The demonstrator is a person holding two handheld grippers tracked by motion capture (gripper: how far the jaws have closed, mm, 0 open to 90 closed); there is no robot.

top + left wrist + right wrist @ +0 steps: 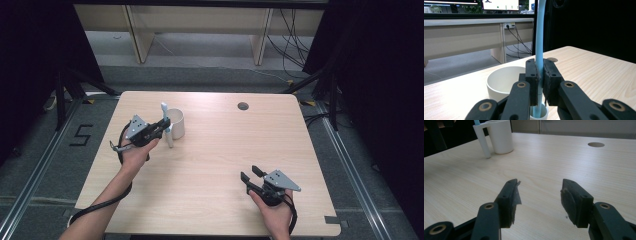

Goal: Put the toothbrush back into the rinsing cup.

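Nearest the high camera, at about five o'clock on the pale wooden table [210, 165], the right gripper [251, 173] rests in the person's hand with its black jaws spread wide and nothing between them. Toward ten o'clock the left gripper [166, 121] is clamped on a thin light blue stick [163, 108] that stands upright in a narrow white tube [169, 136]. That tube is joined to the side of a white round plastic cup [177, 123], which sits at about eleven o'clock on the table. A small round hole [243, 106] lies in the tabletop toward one o'clock.

From the left gripper view, the two pads press from both sides on the light blue stick [539, 37], which runs straight up to twelve o'clock and down into the white tube [539, 113] at six. The white cup [504, 82] opens at about nine o'clock, just behind the jaws.

From the right gripper view, the jaws stand well apart over bare wood. The white cup [500, 136] and its tube [482, 141] stand at eleven o'clock, well apart from them, with the blue stick's tip [476, 122] poking out above. The round hole [596, 144] lies toward one o'clock.
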